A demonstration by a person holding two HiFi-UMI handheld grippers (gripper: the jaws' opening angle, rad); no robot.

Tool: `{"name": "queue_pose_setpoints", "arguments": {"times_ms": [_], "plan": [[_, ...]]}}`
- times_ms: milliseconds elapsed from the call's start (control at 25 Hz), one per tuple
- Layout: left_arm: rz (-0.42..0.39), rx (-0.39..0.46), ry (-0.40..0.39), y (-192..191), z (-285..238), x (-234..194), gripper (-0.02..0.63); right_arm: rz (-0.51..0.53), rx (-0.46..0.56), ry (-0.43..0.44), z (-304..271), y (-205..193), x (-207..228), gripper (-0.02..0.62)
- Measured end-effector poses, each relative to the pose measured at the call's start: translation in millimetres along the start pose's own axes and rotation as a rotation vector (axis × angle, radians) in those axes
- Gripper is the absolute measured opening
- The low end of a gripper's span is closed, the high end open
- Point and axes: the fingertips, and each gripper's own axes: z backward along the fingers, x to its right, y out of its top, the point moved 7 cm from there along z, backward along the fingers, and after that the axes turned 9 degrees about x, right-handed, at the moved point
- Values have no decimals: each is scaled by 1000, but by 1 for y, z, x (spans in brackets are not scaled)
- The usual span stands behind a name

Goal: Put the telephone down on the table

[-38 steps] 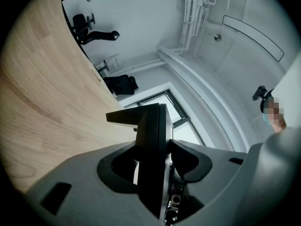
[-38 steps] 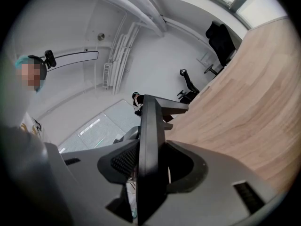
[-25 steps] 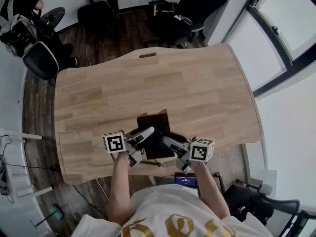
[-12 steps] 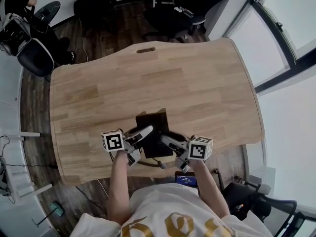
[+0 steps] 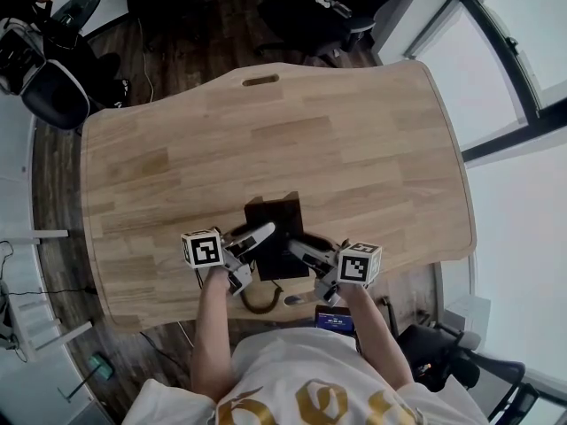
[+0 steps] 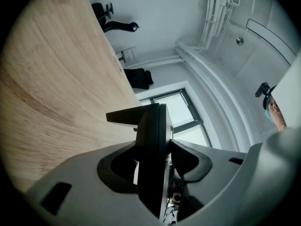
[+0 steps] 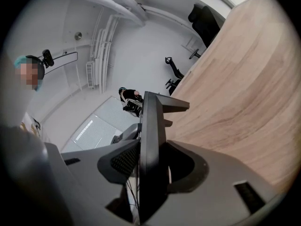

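Observation:
A black telephone (image 5: 275, 230) is held edgewise between both grippers, over the near part of the wooden table (image 5: 354, 149). My left gripper (image 5: 255, 240) is shut on its left side, and my right gripper (image 5: 304, 249) is shut on its right side. In the left gripper view the telephone (image 6: 151, 131) stands as a thin dark slab pinched between the pads of the left gripper (image 6: 153, 163). The right gripper view shows the same slab (image 7: 150, 126) clamped in the right gripper (image 7: 151, 166). A coiled cord (image 5: 260, 300) hangs by the table's front edge. Whether the telephone touches the tabletop is hidden.
Dark office chairs (image 5: 310, 16) stand beyond the table's far edge, with more chairs and gear at the upper left (image 5: 44, 69). Windows run along the right. A small blue-lit device (image 5: 334, 319) sits below the front edge. Bare wood (image 6: 47, 102) (image 7: 244, 88) stretches beyond the telephone.
Both grippers and the telephone have come down a little toward the table. Both grips stay the same.

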Motion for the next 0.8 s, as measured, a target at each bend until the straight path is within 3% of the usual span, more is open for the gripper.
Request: {"name": "queue_pose_setpoints", "arguments": {"times_ms": [800], "plan": [[36, 3, 58, 10, -15, -41, 199, -35, -80, -24, -25, 6, 42, 170]]}}
